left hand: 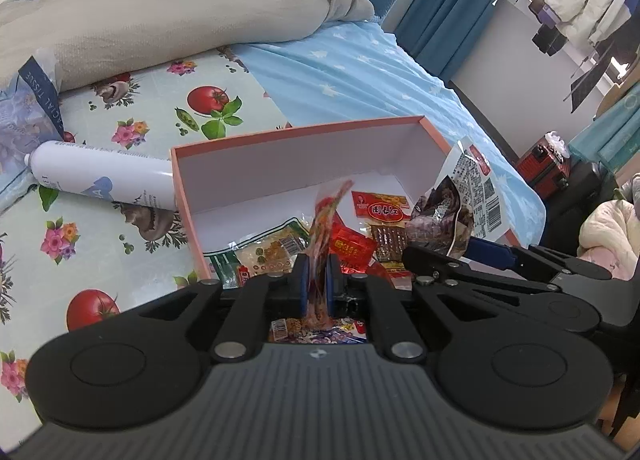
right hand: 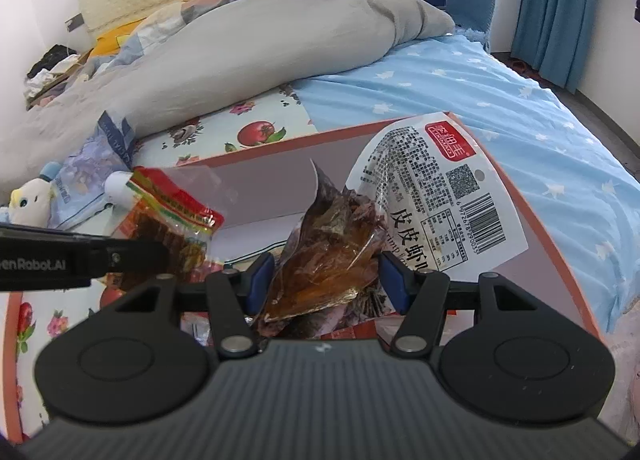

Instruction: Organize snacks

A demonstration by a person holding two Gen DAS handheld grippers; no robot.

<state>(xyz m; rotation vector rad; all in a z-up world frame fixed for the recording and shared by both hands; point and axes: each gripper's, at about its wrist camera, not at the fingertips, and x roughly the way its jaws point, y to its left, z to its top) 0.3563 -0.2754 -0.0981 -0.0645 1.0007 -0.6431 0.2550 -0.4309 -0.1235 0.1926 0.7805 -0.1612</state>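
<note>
Overhead of the pink-rimmed box on the bed, the left gripper stood clenched on a thin red snack packet, its blue pads pinching the lower edge so the packet rose upright above them. Seen from the left wrist, other snack packs already lay flat on the box floor just beyond the fingertips, and a white spray can rested against the box's outer left wall. The packet looked light, limp and crinkly, best nipped by its sealed margin.

From the right wrist, the right gripper held a bulkier clear pouch of brown dried snack with a white printed label, its pads pressing both flanks of the crumpled film. That pouch hung over the box interior, label end tilted toward the box's far right rim. Slippery film and brittle contents appeared to call for a moderate squeeze across the body.
</note>
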